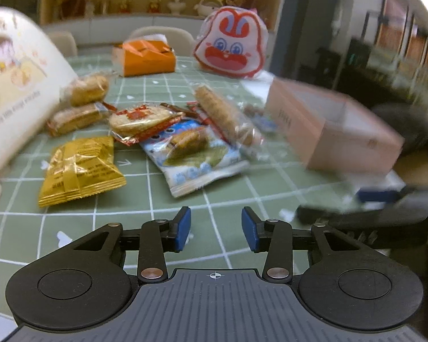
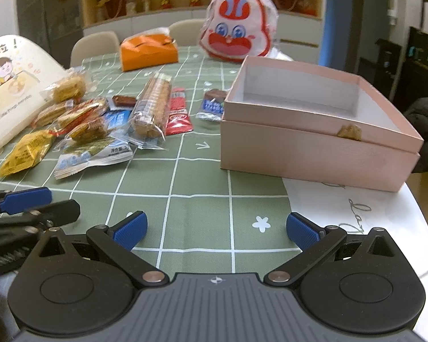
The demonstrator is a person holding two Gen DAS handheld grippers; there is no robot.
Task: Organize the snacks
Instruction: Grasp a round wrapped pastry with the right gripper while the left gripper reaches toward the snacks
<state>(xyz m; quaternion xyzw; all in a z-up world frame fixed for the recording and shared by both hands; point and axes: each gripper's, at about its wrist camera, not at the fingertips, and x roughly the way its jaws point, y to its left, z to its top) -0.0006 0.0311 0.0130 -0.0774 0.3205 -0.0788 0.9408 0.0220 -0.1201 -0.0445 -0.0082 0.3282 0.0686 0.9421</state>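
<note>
A heap of wrapped snacks lies on the green checked tablecloth (image 1: 185,216): a yellow packet (image 1: 80,168), a blue-and-white packet (image 1: 194,156), a round cracker in red wrap (image 1: 141,118) and a long clear biscuit roll (image 1: 222,111). The same biscuit roll (image 2: 152,108) and a red sachet (image 2: 178,112) show in the right wrist view. To the right stands an open pink box (image 2: 314,145), blurred as the pink box (image 1: 336,131) in the left view. My left gripper (image 1: 216,228) is open and empty, short of the snacks. My right gripper (image 2: 216,229) is open wide over bare cloth.
An orange carton (image 1: 147,55) and a rabbit-face bag (image 1: 231,42) stand at the far side. A large illustrated white pack (image 1: 17,85) rises at the left. The left gripper (image 2: 25,199) shows at the lower left of the right view. White table edge (image 2: 371,228) lies to the right.
</note>
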